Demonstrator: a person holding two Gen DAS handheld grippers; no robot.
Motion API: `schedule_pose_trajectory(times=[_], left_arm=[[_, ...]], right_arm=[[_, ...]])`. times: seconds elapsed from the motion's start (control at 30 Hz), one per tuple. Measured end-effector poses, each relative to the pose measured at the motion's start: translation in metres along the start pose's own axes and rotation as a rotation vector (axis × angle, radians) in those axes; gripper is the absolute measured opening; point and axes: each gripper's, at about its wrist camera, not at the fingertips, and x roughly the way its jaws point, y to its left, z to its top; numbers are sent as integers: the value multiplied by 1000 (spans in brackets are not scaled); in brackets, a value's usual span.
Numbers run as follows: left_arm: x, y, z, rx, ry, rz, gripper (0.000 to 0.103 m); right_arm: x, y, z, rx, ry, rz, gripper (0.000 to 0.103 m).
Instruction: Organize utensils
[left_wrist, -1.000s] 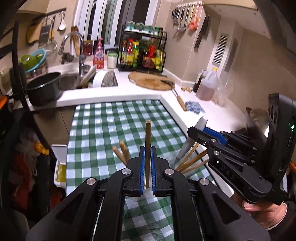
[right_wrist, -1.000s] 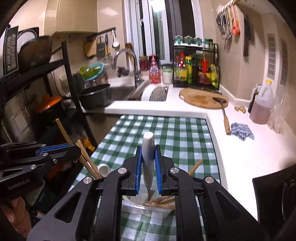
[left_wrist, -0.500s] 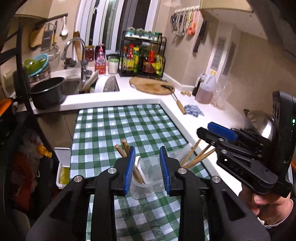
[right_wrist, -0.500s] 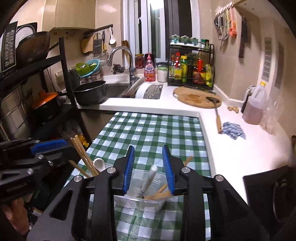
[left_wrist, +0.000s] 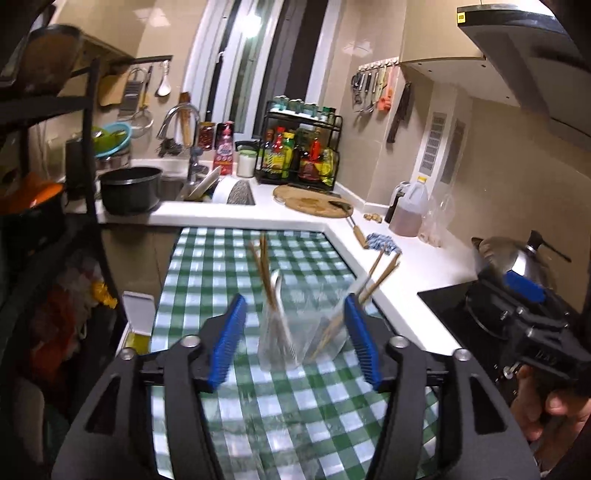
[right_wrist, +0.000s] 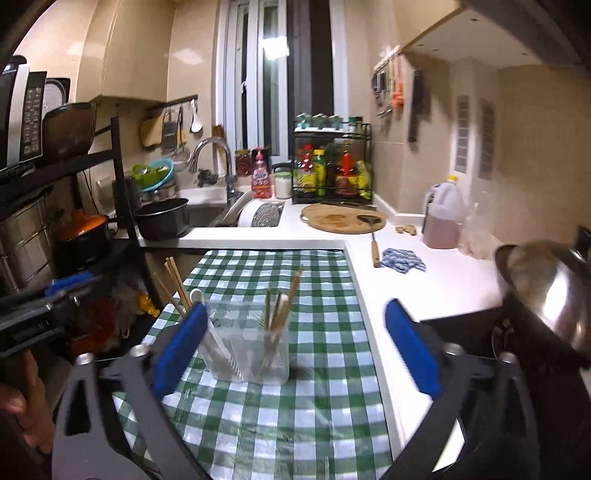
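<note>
Two clear plastic holders stand side by side on the green checked cloth (right_wrist: 280, 413): the left holder (left_wrist: 275, 343) carries chopsticks (left_wrist: 264, 273) and a white spoon, the right holder (right_wrist: 258, 347) carries more chopsticks (right_wrist: 284, 306) and a white-handled utensil. In my left wrist view both sit at twelve o'clock beyond my left gripper (left_wrist: 295, 339), whose jaws have just been opening and grip nothing. My right gripper (right_wrist: 295, 354) has also just been opening, jaws spread wide and empty, the holder at eleven o'clock; a steel wok (right_wrist: 550, 295) sits at three o'clock.
</note>
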Motion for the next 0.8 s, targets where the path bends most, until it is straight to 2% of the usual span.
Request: schedule_pose_trajectory(times=[0.13,0.23,0.33,0.4,0.47,0.53,0.63,0.8], left_arm=[[7,-2,-36,5,-38,49,73],[14,-2,-45,-4,-36,82,80],[16,-5,-51,35,-53,103,88],[19,-3,-56,48,-59,127,89],[24,0,-61,33,-42,137,89],[26,0,-64,31,-30,136,89],[28,-2,-66,52,-35,157,95],[30,-1,-70,42,-16,156,95]], right_arm=[[7,-8,-26,16,29,-27,98],[18,-7,-42,4,50,-25,98],[25,-7,-54,3,52,-28,98],[30,-9,-64,38,50,-34,98],[39,-2,-68,-11,96,-10,98],[38,-2,-68,-17,76,-38,98],[39,-4,-68,-4,83,-29,98],[39,-3,-72,-4,84,-37,98]])
